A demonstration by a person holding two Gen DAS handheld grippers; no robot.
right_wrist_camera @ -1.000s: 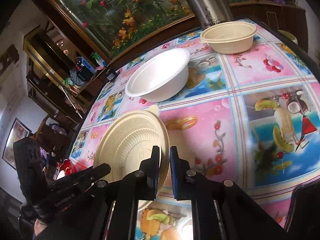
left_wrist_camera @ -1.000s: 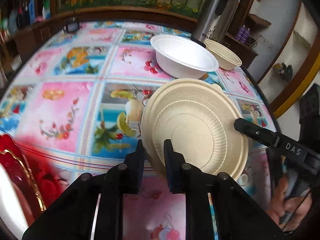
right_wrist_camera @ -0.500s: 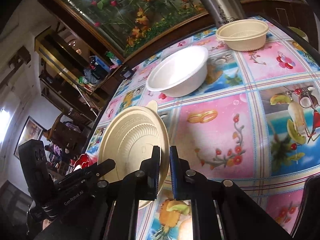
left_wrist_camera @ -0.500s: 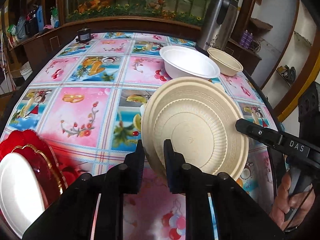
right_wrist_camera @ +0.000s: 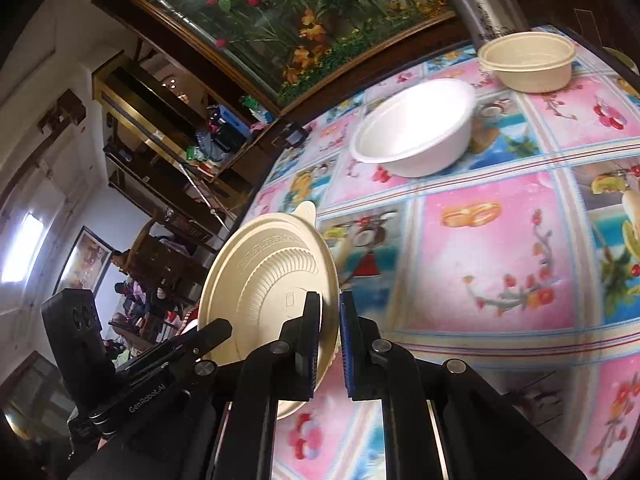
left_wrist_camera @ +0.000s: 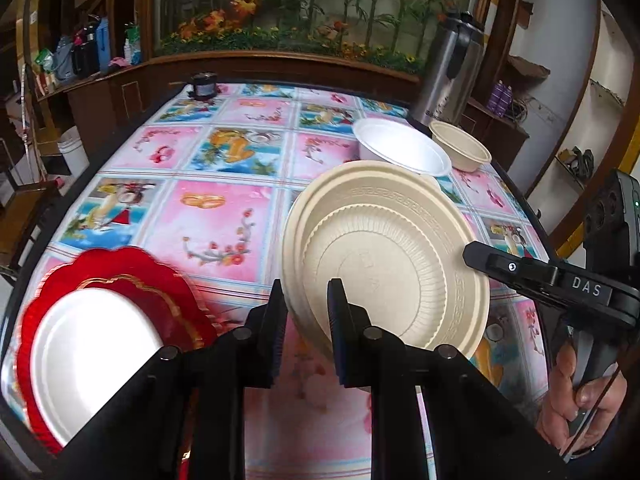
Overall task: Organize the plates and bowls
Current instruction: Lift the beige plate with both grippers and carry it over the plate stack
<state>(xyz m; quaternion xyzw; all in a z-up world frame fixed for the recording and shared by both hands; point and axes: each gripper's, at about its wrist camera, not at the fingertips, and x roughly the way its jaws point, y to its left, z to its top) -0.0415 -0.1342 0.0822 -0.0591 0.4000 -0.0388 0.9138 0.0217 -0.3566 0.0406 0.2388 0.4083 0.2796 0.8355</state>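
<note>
While both grippers clamp its rim from opposite sides, the beige plate (left_wrist_camera: 384,264) hangs tilted in the air above the near part of the table (left_wrist_camera: 224,216), touching nothing else. It looks like a ribbed plate nested in a slightly wider one with a patterned rim; whether these are two pieces or one moulded piece I cannot tell. The left gripper (left_wrist_camera: 306,312) has its jaws closed on the near-left edge, one finger in front of the plate and one behind. The right gripper (right_wrist_camera: 329,332) is likewise closed on the opposite edge, as its own view shows.

To the left, near the table's edge, a white plate (left_wrist_camera: 92,348) lies on a red scalloped plate (left_wrist_camera: 132,276), a stack already begun. Well beyond the held plate, toward the far right corner, stand a white bowl (left_wrist_camera: 400,152) and just beside it a beige bowl (left_wrist_camera: 460,150), with a steel thermos (left_wrist_camera: 448,68) behind them.

My judgement is that the step in hand is carrying the beige plate to the plate stack, with the bowls not yet dealt with. The next move calls for swinging left, levelling the plate over the white one, lowering it centred, then letting both grips go together so it does not tip or slide.
</note>
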